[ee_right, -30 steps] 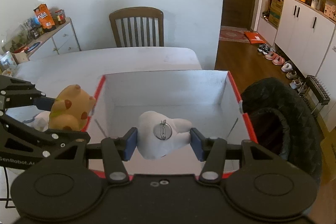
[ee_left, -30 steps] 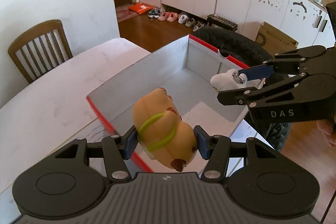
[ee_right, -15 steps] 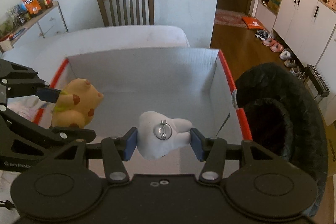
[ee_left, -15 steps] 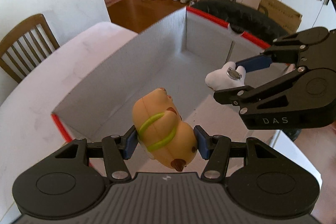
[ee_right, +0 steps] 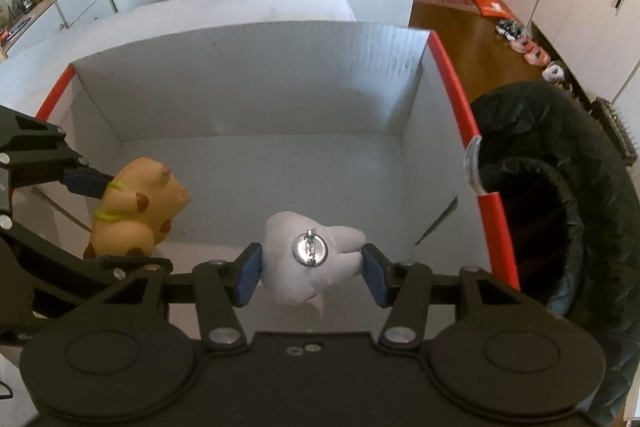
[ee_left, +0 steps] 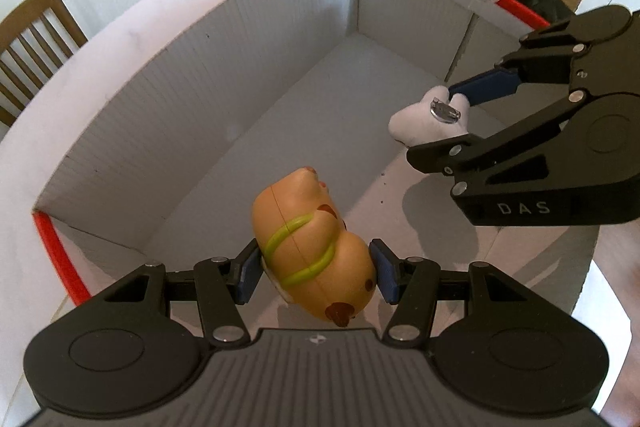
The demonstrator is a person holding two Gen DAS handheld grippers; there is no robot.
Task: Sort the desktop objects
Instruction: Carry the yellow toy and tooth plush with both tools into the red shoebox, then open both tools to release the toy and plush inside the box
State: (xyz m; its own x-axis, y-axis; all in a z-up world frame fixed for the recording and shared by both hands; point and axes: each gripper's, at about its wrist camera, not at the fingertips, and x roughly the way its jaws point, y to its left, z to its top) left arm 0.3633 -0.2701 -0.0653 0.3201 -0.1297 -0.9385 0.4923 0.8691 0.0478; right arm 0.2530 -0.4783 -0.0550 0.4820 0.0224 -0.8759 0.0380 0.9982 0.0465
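My left gripper [ee_left: 316,269] pinches a tan toy [ee_left: 310,247] across its waist, blue pads pressed on both flanks. The toy's long axis runs away from the gripper and a little left in the left wrist view, snout end farthest out, spotted rump nearest the camera (a green strap rings its middle). My right gripper [ee_right: 312,269] has its pads squeezed on a white plush [ee_right: 310,259], which lies crosswise between them with its metal pin facing the camera and its lobes toward the right pad. Both grippers tilt steeply down into the box [ee_right: 248,79], and both things hang above its grey floor: the toy near the left wall, the plush near the near wall, closer to the right side. The box has red rims and sits on the table [ee_right: 240,5], its far right corner near the table's edge. A black bin [ee_right: 560,195] stands just beyond the right wall.
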